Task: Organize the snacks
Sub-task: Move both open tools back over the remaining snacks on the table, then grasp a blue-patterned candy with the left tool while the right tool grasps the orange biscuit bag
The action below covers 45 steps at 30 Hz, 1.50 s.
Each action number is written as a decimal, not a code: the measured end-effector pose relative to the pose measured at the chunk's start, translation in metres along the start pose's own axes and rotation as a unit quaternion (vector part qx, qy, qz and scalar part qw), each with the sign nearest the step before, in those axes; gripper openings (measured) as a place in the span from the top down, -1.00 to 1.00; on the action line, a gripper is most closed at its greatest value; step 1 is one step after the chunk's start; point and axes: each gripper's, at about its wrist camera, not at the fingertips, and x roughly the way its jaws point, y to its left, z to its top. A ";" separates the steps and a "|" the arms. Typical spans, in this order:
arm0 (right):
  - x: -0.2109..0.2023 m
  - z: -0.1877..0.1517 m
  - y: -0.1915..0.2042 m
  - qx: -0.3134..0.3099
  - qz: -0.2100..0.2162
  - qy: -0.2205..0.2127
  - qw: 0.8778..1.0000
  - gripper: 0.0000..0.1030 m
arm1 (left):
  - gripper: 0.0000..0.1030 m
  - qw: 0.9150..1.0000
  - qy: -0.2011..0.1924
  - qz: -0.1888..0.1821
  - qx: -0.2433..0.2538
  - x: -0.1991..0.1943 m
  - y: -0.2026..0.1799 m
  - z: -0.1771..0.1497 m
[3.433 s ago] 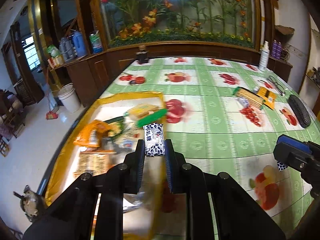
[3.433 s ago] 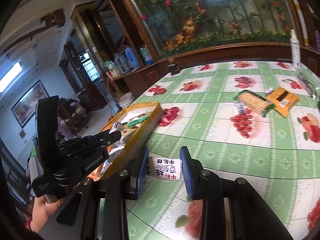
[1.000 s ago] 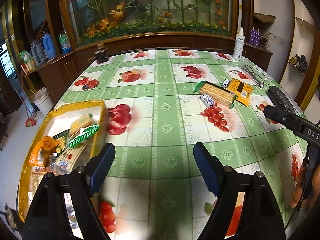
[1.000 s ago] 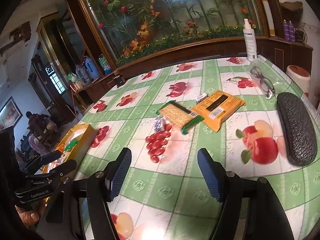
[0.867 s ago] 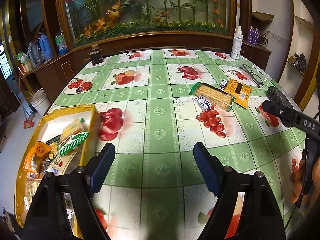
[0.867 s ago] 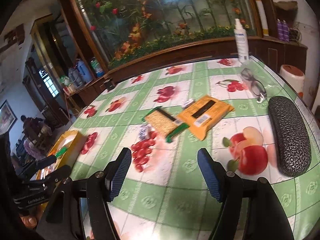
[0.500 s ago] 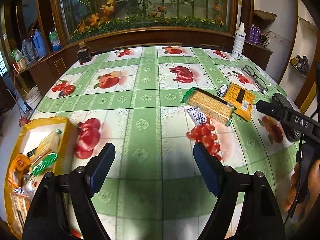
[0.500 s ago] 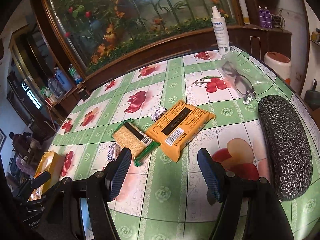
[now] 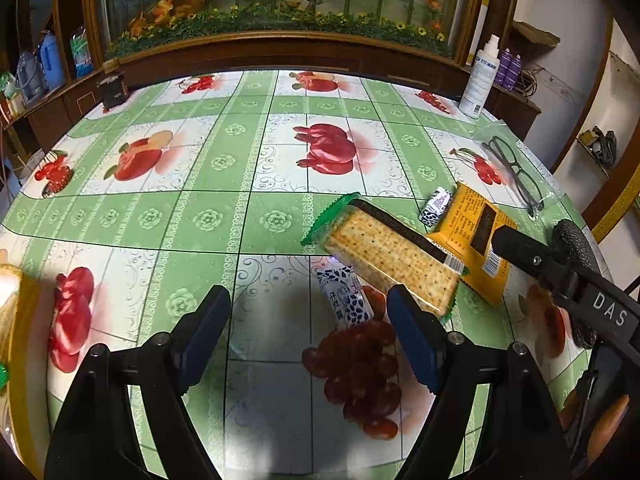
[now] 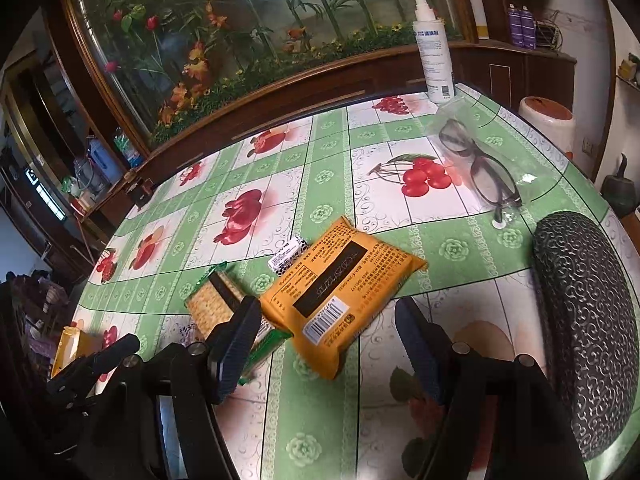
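Note:
My left gripper (image 9: 308, 334) hangs open over the green fruit-print tablecloth, and a small blue-and-white candy (image 9: 345, 298) lies just ahead between its fingers, untouched. Right of it sits a clear cracker pack with green ends (image 9: 390, 254), then an orange snack packet (image 9: 474, 236) and a second small candy (image 9: 436, 205). My right gripper (image 10: 330, 338) is open too, its fingers either side of the orange packet's (image 10: 340, 284) near end without pressing it. The cracker pack (image 10: 218, 306) lies partly behind the right gripper's left finger. The yellow tray's corner (image 10: 70, 344) shows far left.
Spectacles in a clear sleeve (image 10: 480, 168), a dark textured case (image 10: 584, 312) and a white spray bottle (image 10: 434, 56) occupy the table's right side. A wooden cabinet with a planted glass tank (image 9: 280, 4) backs the table. The tray edge (image 9: 18, 320) borders the left.
Both grippers have travelled rightward and lower toward the snack group, away from the yellow tray. The snacks now look much larger and closer. Both sets of jaws stayed equally wide.

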 end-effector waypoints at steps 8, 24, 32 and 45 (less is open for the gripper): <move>0.030 0.003 0.008 0.000 -0.041 0.023 0.999 -0.43 | -0.57 0.999 0.014 0.028 0.023 0.020 -0.001 0.001; 0.060 0.018 0.039 -0.036 -0.124 0.045 0.991 -0.71 | -0.57 0.999 0.013 0.020 0.029 0.021 0.014 0.004; 0.029 -0.002 0.011 -0.074 -0.125 0.037 0.989 -0.41 | 0.19 0.999 0.004 0.001 0.050 0.013 0.031 0.002; -0.030 -0.014 -0.006 -0.039 -0.060 -0.015 0.997 -0.38 | 0.68 0.998 0.000 -0.044 0.044 -0.009 0.052 -0.019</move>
